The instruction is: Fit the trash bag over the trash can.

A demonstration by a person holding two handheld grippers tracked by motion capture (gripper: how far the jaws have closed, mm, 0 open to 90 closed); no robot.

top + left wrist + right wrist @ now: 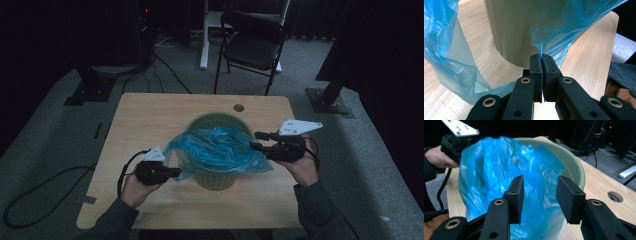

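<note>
Blue thin plastic bag [220, 149] drapes over the pale green round bin [215, 176]; probably slippery, best pinched at its hem. Left hand-held gripper [541, 58] clenches that hem beside the bin; right hand-held gripper [539, 195] gapes, released.

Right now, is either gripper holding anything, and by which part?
The left gripper pinches a fold at the blue bag's edge. The right gripper is open, holding nothing.

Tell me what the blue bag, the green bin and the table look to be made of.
Blue bag: thin plastic film, translucent, glossy, crinkled. Green bin: probably moulded plastic, smooth, matt, uniform pale green. Table: light wood or wood-look laminate, grain lines showing, matt.
</note>
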